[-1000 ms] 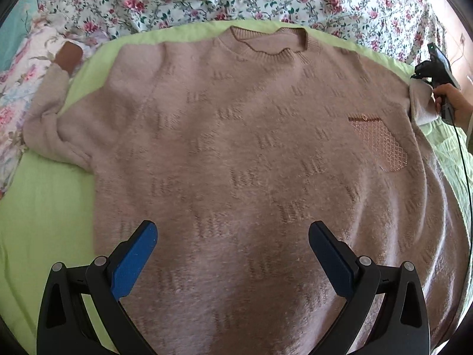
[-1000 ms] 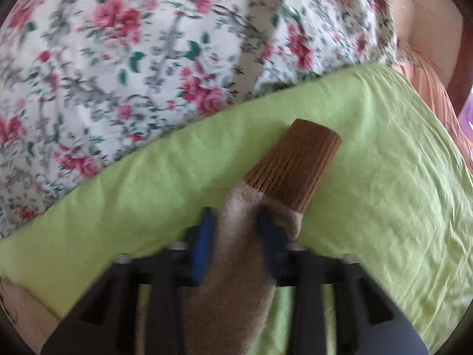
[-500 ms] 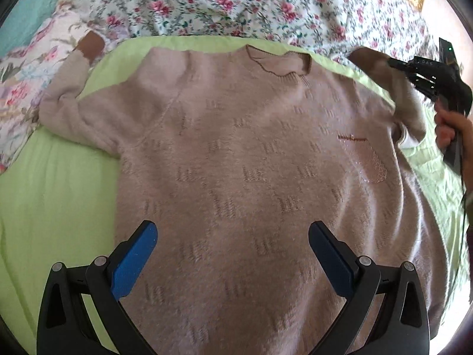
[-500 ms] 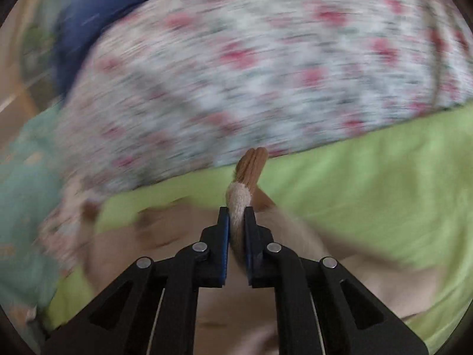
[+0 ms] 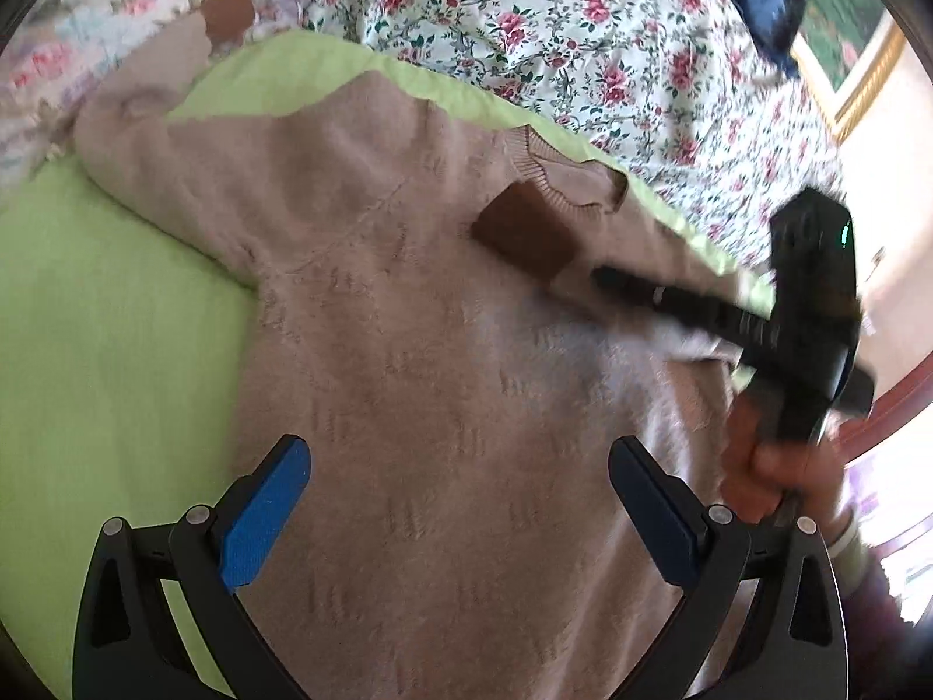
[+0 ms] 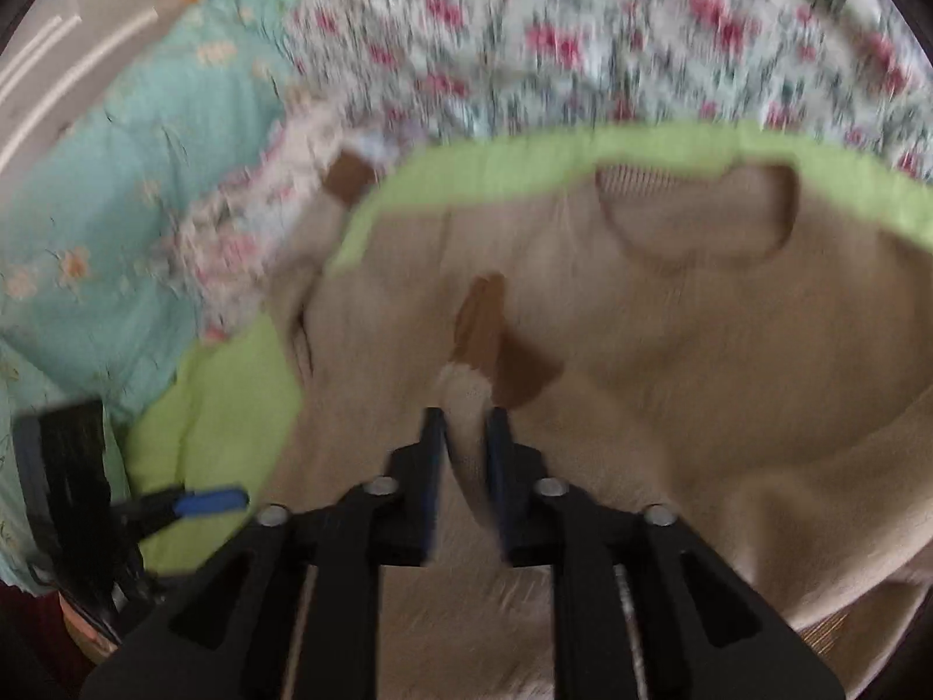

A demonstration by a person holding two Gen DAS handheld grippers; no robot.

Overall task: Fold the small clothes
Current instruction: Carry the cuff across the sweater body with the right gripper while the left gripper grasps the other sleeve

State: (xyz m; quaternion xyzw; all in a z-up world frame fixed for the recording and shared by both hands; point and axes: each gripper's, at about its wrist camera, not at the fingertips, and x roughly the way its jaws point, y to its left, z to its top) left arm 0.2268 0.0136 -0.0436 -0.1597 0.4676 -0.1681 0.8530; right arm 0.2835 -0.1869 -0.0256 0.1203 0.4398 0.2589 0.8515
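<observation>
Left wrist view is showing a tan knit sweater lying front-up on a lime-green sheet, neckline toward the far floral bedding. The left gripper is hovering above the near hem area with its blue-padded fingers spread wide, gripping nothing. The right gripper is pinching the right sleeve just behind its brown ribbed cuff, jaws pressed onto the knit, and is carrying that cuff over the chest, just below the neckline. The cuff appears to be touching or almost touching the sweater's front; motion blur is making that hard to settle.

Judging from this, the fold is only beginning: one sleeve is being laid across the body and not yet released. The left sleeve is lying stretched out toward the far left, its cuff resting on the floral bedding, so it is awaiting folding. The body itself is lying flat and unfolded.
</observation>
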